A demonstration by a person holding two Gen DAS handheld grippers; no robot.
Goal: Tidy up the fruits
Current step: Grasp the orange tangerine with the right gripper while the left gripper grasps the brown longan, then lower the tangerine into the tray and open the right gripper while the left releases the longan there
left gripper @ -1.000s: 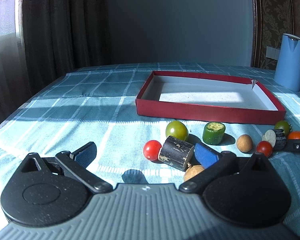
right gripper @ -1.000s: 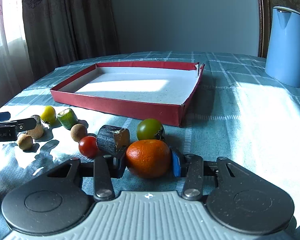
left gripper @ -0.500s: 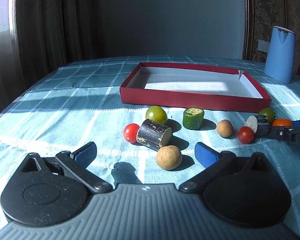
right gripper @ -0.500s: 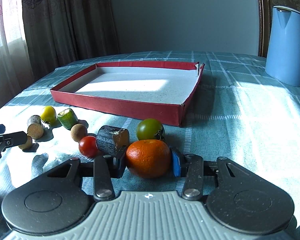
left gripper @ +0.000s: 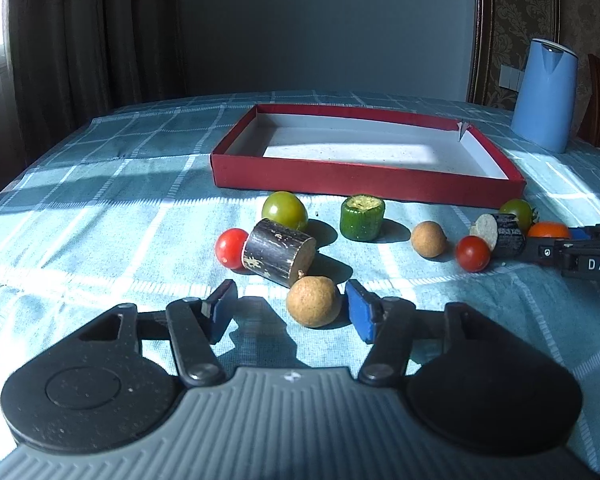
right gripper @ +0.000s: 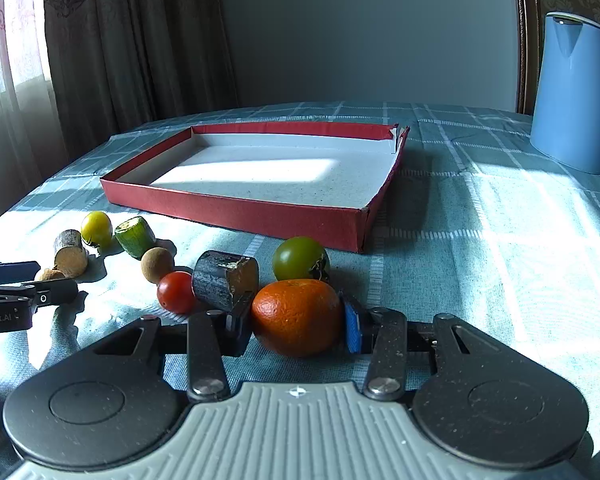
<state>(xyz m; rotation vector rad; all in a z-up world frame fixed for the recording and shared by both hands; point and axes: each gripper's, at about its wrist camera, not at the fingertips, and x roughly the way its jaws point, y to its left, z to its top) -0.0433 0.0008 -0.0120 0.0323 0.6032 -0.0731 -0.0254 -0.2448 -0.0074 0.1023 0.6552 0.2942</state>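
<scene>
Right now the left gripper (left gripper: 288,307) has its jaws around a tan round fruit (left gripper: 313,301), probably a longan, sitting on the checked tablecloth (left gripper: 100,216). Jaws have just been closing in and stand narrowed; the right-hand blue pad looks at or nearly at the fruit, while the left-hand pad stands clear with cloth visible between, so no pinch yet. The fruit lies off-centre in the gap, toward the right-hand pad, and it is touching or just short of the dark cut stem piece (left gripper: 279,251) behind it. That offset is what the coming squeeze turns on: my guess is the fruit may roll or get nudged sideways before both pads bite.

The right gripper (right gripper: 296,322) is clamped on the orange mandarin (right gripper: 297,317), pads pressing both sides, fruit low over or resting on the cloth; can't tell which.

The red box lid (left gripper: 364,178) sits beyond the fruit row, empty inside, straight ahead of both grippers. Judging by that, nothing is sorted yet.

Loose in front of it:
- green tomato (left gripper: 285,211)
- red cherry tomato (left gripper: 232,248)
- cut green cucumber chunk (left gripper: 362,217)
- second tan round fruit (left gripper: 428,239)

Writing: "DAS" visible on the right gripper's finger in the left view; "Robot.AI" on the left gripper's finger in the right view. Blue kettle (right gripper: 572,92) shows no readable label.
</scene>
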